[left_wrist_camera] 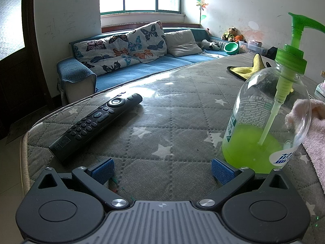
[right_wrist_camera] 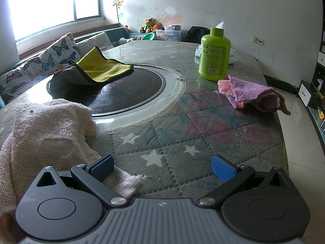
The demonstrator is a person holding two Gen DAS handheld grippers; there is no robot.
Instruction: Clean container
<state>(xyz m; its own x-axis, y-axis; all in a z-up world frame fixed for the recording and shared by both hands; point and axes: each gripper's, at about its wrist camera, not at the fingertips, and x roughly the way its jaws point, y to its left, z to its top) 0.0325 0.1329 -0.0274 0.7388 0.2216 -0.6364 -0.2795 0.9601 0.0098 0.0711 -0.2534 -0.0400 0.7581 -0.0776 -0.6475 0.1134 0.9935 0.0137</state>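
The left gripper [left_wrist_camera: 162, 170] is hovering low over the quilted table cover [left_wrist_camera: 162, 122] with its blue-padded fingers [left_wrist_camera: 102, 169] spread wide and gripping nothing. Just beside its right finger, a clear pump bottle [left_wrist_camera: 268, 109] is standing upright on the cover, about a third full of bright green liquid, with a green pump head [left_wrist_camera: 294, 40] sitting on top. A pale pink towel [left_wrist_camera: 312, 126] is lying against the bottle's far side, partly seen through the clear plastic. To the left of the open jaws, a black remote control [left_wrist_camera: 95, 122] is resting at an angle on the cover, and farther back a yellow cloth [left_wrist_camera: 247, 69] is lying near the table's far edge. The right gripper [right_wrist_camera: 162, 168] is likewise sitting wide open and empty, its left finger [right_wrist_camera: 101, 167] lying over a corner of the pale pink towel [right_wrist_camera: 46, 130], which is bunched up on that side of the table. Ahead of it, a round black cooktop [right_wrist_camera: 130, 89] is set into the table, with the yellow and grey cloth [right_wrist_camera: 95, 69] draped over its far-left rim. Beyond that, an opaque green bottle [right_wrist_camera: 215, 55] is standing upright, and a pink and purple cloth [right_wrist_camera: 254, 93] is lying crumpled just in front of it, near the table's right edge.
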